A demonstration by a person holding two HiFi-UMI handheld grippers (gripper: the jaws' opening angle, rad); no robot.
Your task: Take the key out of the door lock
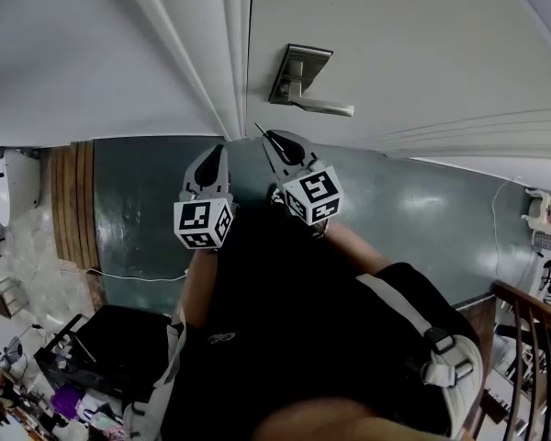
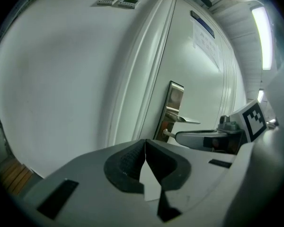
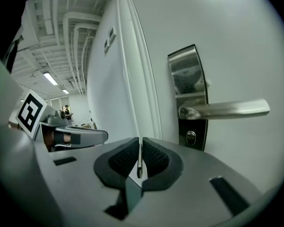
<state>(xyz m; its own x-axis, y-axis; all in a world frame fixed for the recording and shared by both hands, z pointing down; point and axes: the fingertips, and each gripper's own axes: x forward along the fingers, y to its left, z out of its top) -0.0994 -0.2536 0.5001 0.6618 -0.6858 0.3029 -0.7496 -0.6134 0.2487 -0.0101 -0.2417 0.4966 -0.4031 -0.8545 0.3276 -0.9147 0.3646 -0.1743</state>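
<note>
Left gripper (image 2: 145, 144) fills the near foreground, jaws pressed together, nothing between the pads. Beyond: plain white wall on the left, door frame mid-frame, white door (image 2: 206, 86) on the right. Steel lock plate (image 2: 176, 96) on the door, lever handle (image 2: 185, 120) pointing right. Right gripper (image 2: 180, 137) reaches in from the right, its marker cube (image 2: 253, 118) behind it. A thin key (image 2: 168, 133) juts from its tip toward the plate's lower end; contact cannot be told. Paper notice (image 2: 204, 36) high on the door.
</note>
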